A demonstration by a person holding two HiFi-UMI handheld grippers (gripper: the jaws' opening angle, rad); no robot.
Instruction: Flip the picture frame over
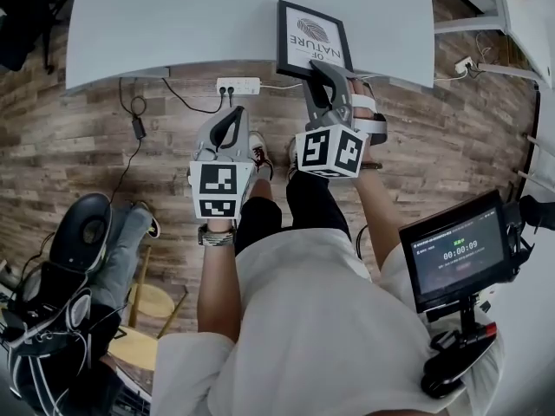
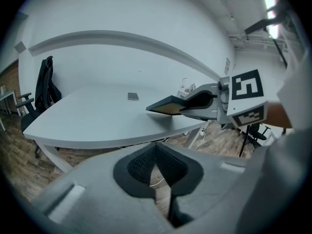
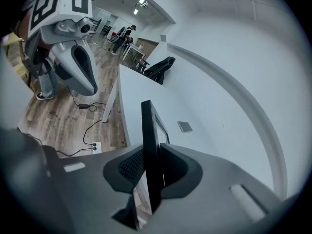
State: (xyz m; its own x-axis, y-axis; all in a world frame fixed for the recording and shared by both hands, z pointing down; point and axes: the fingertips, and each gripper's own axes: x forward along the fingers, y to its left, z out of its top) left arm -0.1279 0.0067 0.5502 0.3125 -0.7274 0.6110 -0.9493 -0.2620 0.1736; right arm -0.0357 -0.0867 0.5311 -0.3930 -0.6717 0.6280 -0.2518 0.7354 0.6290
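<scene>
One black rectangular picture frame (image 1: pixel 312 35) printed "OF NATURE", edge pinched in right gripper (image 1: pixel 327 76), left gripper (image 1: pixel 227 124) closed, empty

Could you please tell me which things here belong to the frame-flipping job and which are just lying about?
Job: picture frame, right claw gripping it, table.
Lying about: power strip, stool, office chair, small flat item on table.

near edge of picture frame (image 1: pixel 314 37) partly behind right claw (image 1: pixel 324 72)
</scene>
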